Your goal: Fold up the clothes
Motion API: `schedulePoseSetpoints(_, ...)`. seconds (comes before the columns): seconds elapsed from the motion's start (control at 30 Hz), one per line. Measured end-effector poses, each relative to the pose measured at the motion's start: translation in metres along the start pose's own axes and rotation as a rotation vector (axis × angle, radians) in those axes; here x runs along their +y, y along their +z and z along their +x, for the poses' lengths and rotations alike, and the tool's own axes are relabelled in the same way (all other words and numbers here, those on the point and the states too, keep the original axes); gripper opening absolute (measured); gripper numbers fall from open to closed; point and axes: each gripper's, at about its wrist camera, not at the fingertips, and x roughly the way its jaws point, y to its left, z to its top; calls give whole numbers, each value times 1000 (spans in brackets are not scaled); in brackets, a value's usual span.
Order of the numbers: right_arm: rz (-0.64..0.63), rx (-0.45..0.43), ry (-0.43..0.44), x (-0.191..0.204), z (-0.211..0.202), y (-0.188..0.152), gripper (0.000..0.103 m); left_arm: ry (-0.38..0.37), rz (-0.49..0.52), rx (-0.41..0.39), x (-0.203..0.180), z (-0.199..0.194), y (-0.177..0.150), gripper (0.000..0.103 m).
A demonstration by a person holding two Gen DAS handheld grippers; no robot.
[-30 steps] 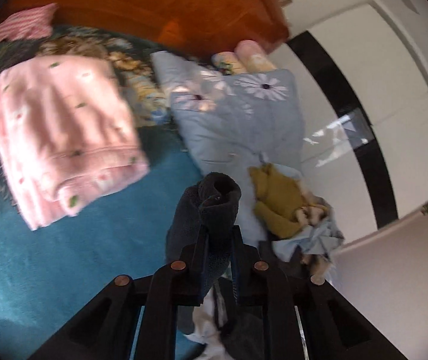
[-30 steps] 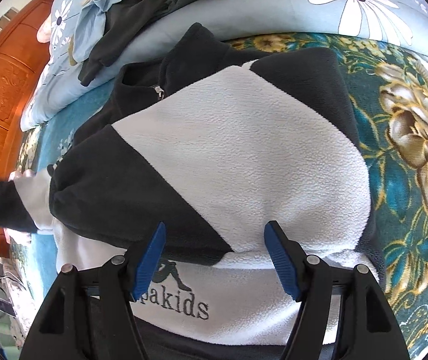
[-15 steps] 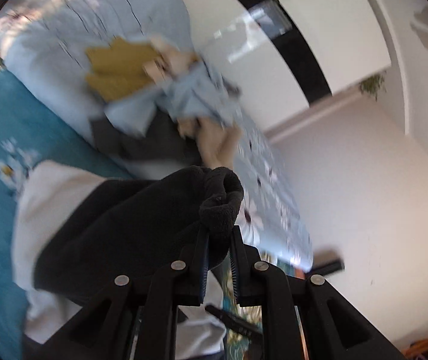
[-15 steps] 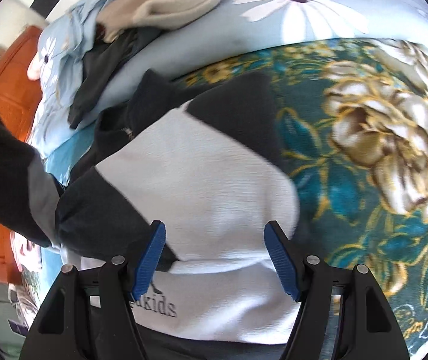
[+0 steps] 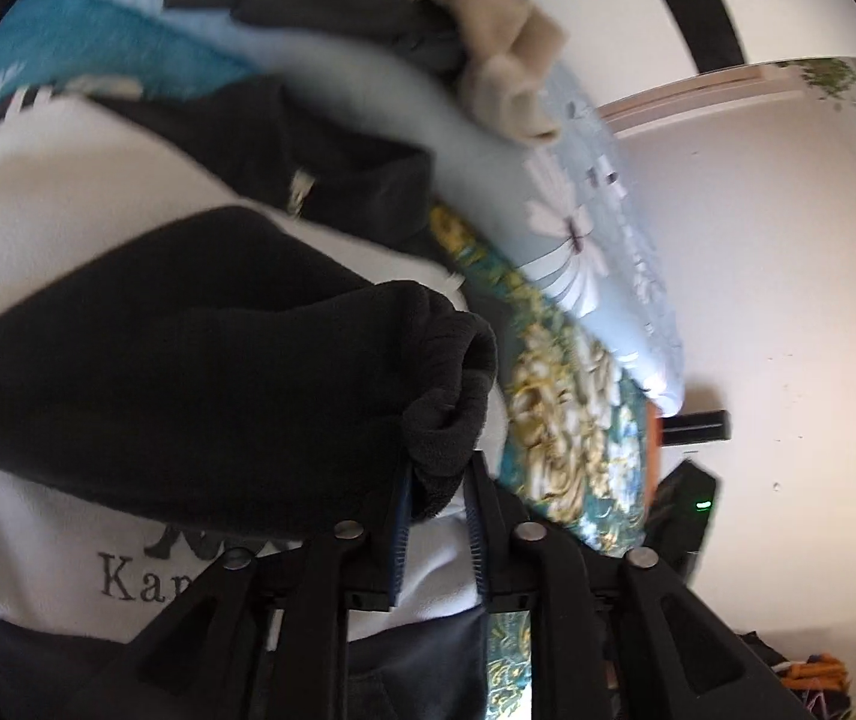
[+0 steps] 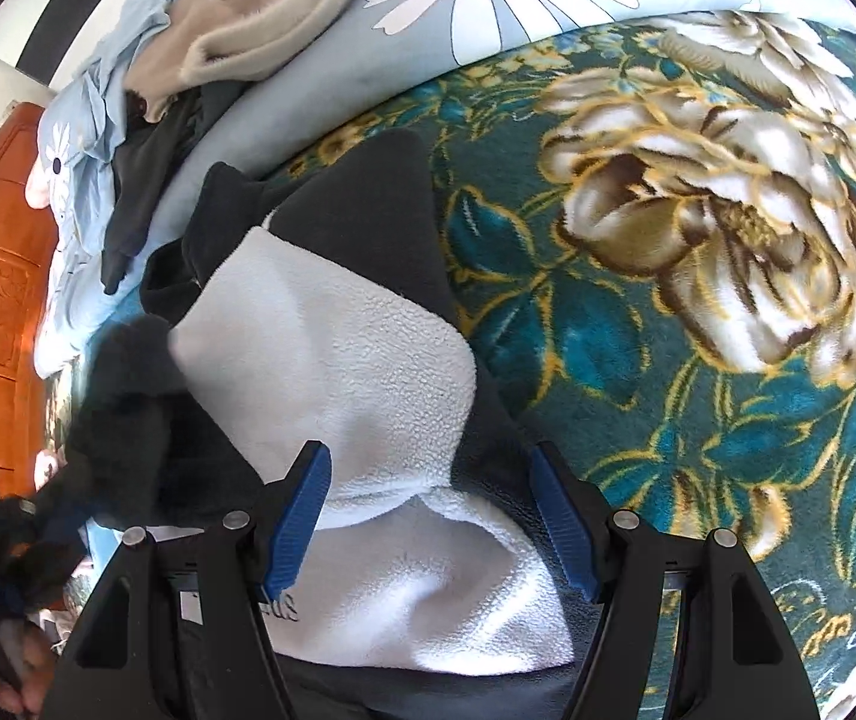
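Left wrist view: my left gripper (image 5: 436,483) has just been easing its jaws apart, the black sleeve cuff (image 5: 448,396) between them and the pads barely bearing on it. The sleeve (image 5: 188,360) runs leftward from the cuff across the white chest of the fleece jacket (image 5: 38,228), laid over it. The flowered bedspread (image 5: 559,414) lies to the right, bare up to the bed's edge.

Right wrist view: my right gripper (image 6: 430,519) stands wide, holding nothing, poised above the jacket's white panel (image 6: 338,360). The jacket's long axis runs away towards the collar (image 6: 218,222). Open bedspread lies right; the heap of unfolded clothes (image 6: 188,60) is well beyond.
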Motion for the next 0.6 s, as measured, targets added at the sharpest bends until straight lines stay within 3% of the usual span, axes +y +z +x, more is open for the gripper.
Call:
schedulePoseSetpoints(0.03, -6, -5, 5, 2, -2, 1, 70, 6, -9, 19, 4, 3, -3, 37)
schedulePoseSetpoints(0.1, -5, -15, 8, 5, -3, 3, 70, -6, -22, 64, 6, 10, -10, 49)
schedulePoseSetpoints(0.23, 2, -55, 58, 15, -12, 8, 70, -42, -20, 58, 8, -5, -22, 50)
schedulePoseSetpoints(0.33, -26, -50, 114, 27, -11, 8, 70, -13, -27, -20, 22, -34, -25, 52)
schedulePoseSetpoints(0.4, -46, -26, 143, 36, -5, 6, 70, 45, -53, -94, 42, -59, -27, 52)
schedulePoseSetpoints(0.47, -74, 7, 166, 47, 7, 2, 70, 93, -128, -157, 69, -83, -30, 52)
schedulePoseSetpoints(0.6, -50, 44, 161, 58, 35, -2, 70, 112, -319, -252, 123, -121, -38, 54)
